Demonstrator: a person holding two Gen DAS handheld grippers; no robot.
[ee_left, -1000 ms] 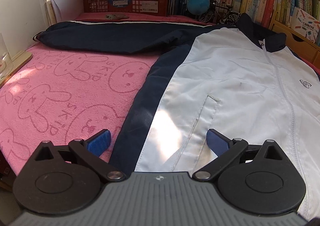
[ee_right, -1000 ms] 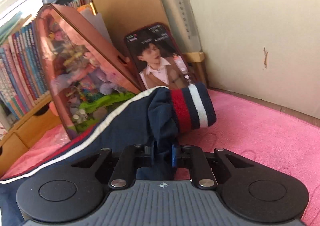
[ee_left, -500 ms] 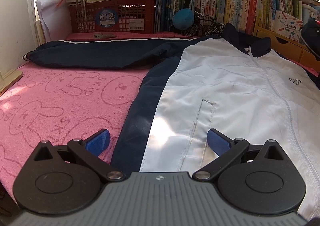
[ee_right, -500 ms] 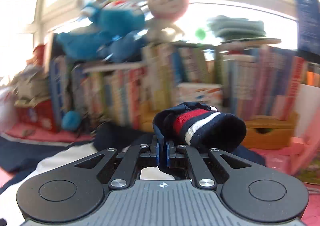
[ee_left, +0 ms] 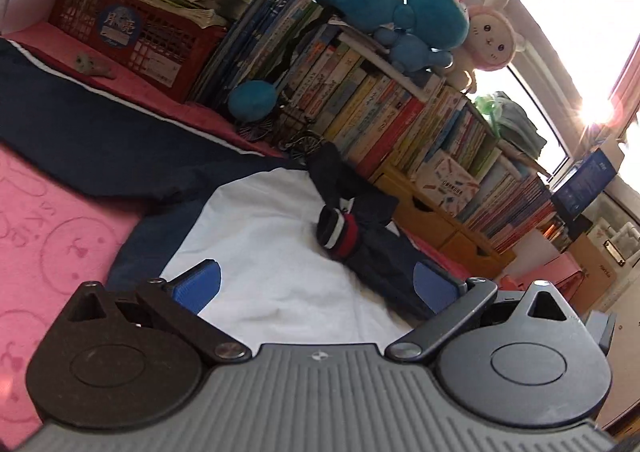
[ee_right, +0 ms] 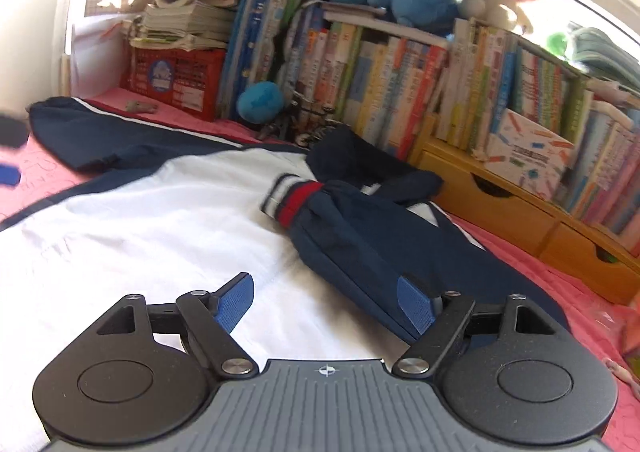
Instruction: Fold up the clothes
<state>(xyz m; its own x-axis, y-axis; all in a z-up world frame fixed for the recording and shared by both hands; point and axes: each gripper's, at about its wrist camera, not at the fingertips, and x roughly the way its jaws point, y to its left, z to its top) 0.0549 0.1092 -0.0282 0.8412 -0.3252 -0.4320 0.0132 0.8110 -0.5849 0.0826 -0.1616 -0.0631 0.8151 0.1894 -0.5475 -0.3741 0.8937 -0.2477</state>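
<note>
- Right sleeve [ee_right: 360, 236] lies across the jacket [ee_right: 140, 236] front, narrowing it for folding.
- Right gripper [ee_right: 324, 304] has just been opening; nothing is between its jaws.
- Left gripper [ee_left: 316, 284] gapes empty.

Pink towel [ee_right: 520, 252] – jacket [ee_right: 160, 220] spread on it, red crate [ee_right: 176, 72] at back.

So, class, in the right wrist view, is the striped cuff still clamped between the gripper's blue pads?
No: the striped cuff lies on the white jacket front, ahead of the open right gripper.
</note>
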